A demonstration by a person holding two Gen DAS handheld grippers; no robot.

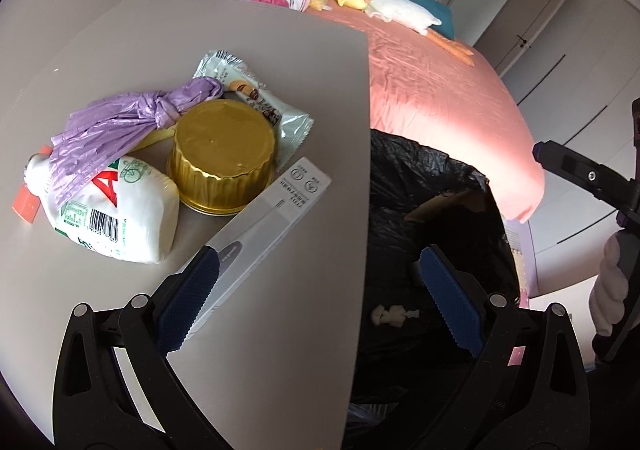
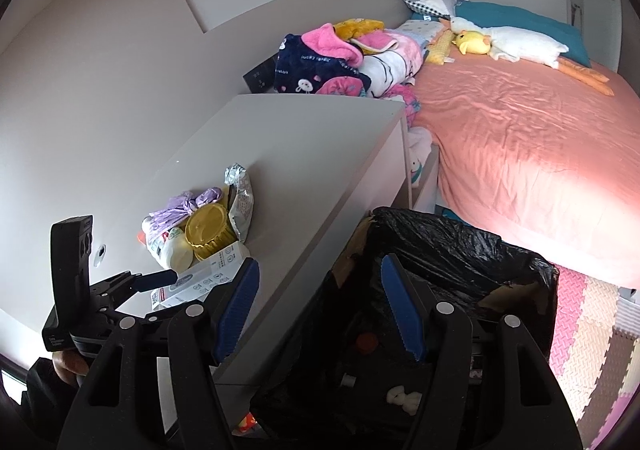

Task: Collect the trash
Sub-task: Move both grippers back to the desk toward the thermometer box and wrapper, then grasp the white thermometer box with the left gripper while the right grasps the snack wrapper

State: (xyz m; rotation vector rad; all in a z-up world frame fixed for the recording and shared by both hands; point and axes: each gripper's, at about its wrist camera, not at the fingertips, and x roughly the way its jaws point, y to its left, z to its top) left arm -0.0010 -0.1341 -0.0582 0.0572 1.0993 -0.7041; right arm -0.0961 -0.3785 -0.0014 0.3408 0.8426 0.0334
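Step in hand, as judged: mid-collection. The bin (image 2: 440,250), lined with a black bag, sits at lower centre of the right wrist view and already holds a few scraps; five items are still on the table (image 1: 280,90).

Count on the table, left to right in the left wrist view:
- 1 red tab (image 1: 26,204), far left, partly under the pouch.
- 1 white pouch (image 1: 120,210), lying on its side.
- 1 purple bag (image 1: 120,122), knotted, draped over the pouch top.
- 1 gold cup (image 1: 224,162), upside down, just beside the pouch.
- 1 wrapper (image 1: 256,90), behind the cup and touching it.
- 1 box (image 1: 272,210), long, grey-white, lower centre, near the table's right edge.

In the bin: 1 white crumpled scrap (image 2: 404,400), 1 red cap-like piece (image 2: 366,342), 1 small white piece (image 2: 348,380); anything deeper is too dark to tell.

Left gripper (image 1: 320,302): fingers spread wide, holding nothing. Its left pad lies over the near end of the box; the right pad hangs over the bin. Contact with the box cannot be told.

Right gripper (image 2: 320,310): fingers wide apart, empty, above the bin's near rim, lower centre of its view.

Next move, as judged: the box is nearest. The left gripper would need to centre its fingers across the narrow width of the box, close, then carry it right over the table edge to the bin. Risk: the box is long and could tip in the grip if held near one end.
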